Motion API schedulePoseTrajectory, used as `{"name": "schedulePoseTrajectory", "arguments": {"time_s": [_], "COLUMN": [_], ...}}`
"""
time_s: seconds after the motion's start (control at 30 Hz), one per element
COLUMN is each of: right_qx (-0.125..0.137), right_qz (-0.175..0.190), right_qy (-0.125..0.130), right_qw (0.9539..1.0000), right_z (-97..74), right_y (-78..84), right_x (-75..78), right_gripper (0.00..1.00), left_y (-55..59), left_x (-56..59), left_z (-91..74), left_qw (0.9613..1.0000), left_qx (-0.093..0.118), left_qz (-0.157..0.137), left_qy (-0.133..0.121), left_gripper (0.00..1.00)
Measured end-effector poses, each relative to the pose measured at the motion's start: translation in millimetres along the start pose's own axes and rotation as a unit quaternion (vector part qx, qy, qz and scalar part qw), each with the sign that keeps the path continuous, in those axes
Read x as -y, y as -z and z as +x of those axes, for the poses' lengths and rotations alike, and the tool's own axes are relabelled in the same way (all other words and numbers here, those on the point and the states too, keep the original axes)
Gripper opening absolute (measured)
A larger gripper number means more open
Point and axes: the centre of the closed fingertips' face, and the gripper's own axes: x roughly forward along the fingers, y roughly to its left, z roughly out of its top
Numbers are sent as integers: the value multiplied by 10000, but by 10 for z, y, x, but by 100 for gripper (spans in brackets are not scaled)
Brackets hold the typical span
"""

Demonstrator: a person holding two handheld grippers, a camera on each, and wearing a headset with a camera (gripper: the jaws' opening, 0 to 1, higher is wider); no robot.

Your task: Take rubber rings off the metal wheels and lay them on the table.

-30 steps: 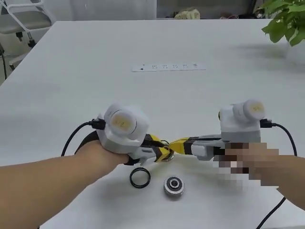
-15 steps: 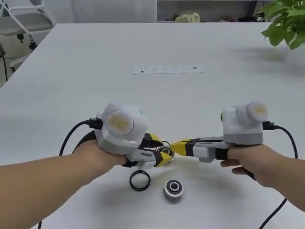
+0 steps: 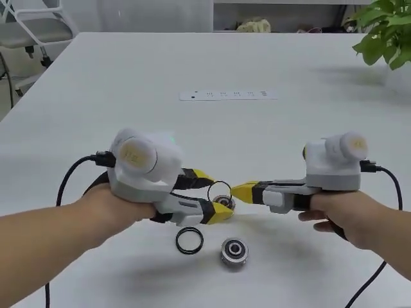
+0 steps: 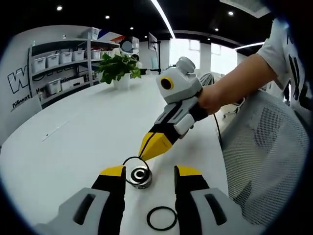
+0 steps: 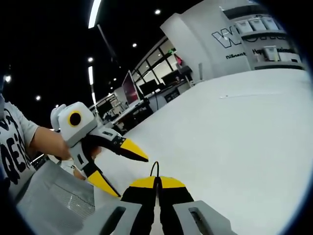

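PAST THE HALFWAY MARK: On the white table [image 3: 115,83], a rubber-ring stripping job is being carried into what is judged to be its second half, going by the two wheels in view. The left gripper [image 3: 214,196] is being held released, its yellow jaws spread to either side of the second wheel [image 3: 224,204]. This wheel appears to be resting on the table between them, close to the near jaw; whether that jaw is touching it cannot be told. The right gripper [image 3: 239,191], reaching in from the right, is being held clenched on the second ring [image 3: 219,183]. This thin black loop is being drawn up on the far side of that wheel, and whether it is wholly free of the metal cannot be told.

Nearer the person, a bare wheel [image 3: 234,251] is lying already stripped. The loose ring [image 3: 177,240] is lying flat just to its left, apart from it, so one ring is being counted as done. The second ring is still to be freed and laid down.

Against the frame of half a second ago, the left gripper's body is being carried further left and its jaws are being spread wider. The second ring, then hardly to be made out between the two grippers, is now being shown as an open loop standing above its wheel. The loose ring and the bare wheel are lying where they were.
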Motion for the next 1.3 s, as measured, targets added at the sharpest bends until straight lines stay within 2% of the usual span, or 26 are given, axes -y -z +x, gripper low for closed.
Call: {"name": "schedulePoseTrajectory", "arguments": {"time_s": [0.27,0.67,0.9,1.0,1.07,1.13,1.3], "right_qx": [66,100,59,31,-6,-50,-151], "right_qz": [-1,-29,-37,-30,-30,-38,-31], "right_qy": [-67,-194,-299,-333,-363,-395,-455], "right_qw": [10000,9998,9995,9994,9993,9992,9988], "right_z": [-21,-7,27,40,53,75,115], "right_y": [-59,-120,-125,-108,-90,-68,-18], "right_x": [-92,-279,-456,-478,-492,-526,-565], "right_gripper": [0,0,0,0,0,0,0], "left_y": [-53,-70,-32,-6,6,24,39], "left_x": [-18,24,43,52,7,18,52], "left_z": [-260,-623,-786,-848,-897,-927,-991], "left_qw": [9996,9985,9978,9973,9963,9962,9958], "left_qx": [214,381,411,432,448,447,490], "left_qz": [-112,-198,-291,-341,-253,-316,-399], "left_qy": [-144,-327,-428,-477,-694,-677,-660], "left_gripper": [45,60,69,72,79,85,84]}}
